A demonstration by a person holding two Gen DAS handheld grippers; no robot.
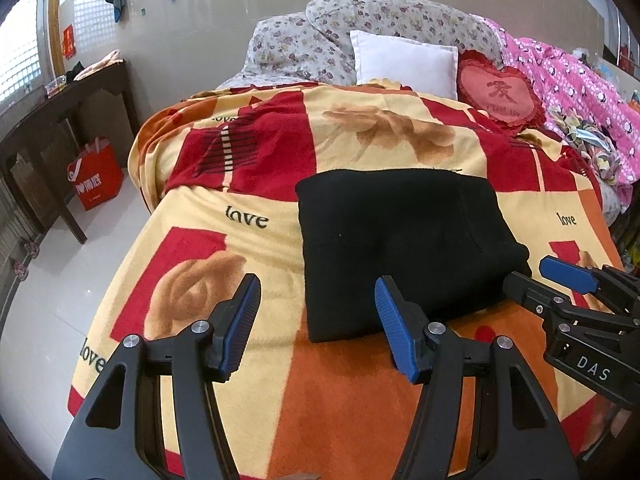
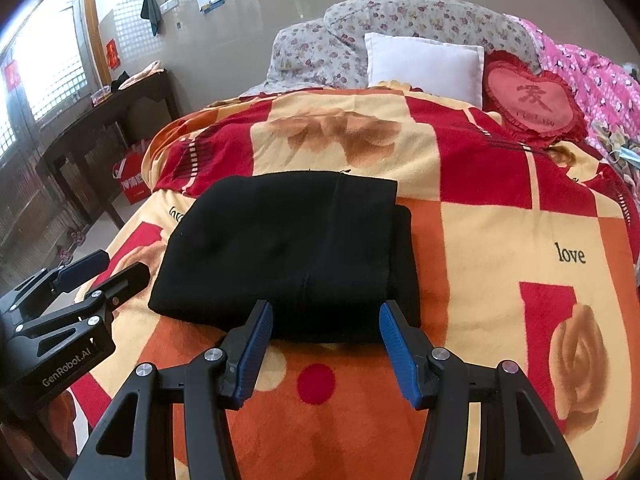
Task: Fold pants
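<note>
Left wrist view: black pants (image 1: pixel 404 248) lie folded compactly on blanket (image 1: pixel 224 240), folding apparently complete; left gripper (image 1: pixel 316 328) and right gripper (image 1: pixel 532 276), at 3 o'clock, both spread wide, empty.

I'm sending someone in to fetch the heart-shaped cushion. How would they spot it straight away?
Start at the bed's head end, where the floral pillows are piled. A plain white pillow leans against them, and the heart-shaped cushion sits right beside it, next to the pink quilt. It alone is heart-shaped, pink-centred with a red ruffled edge.
</note>
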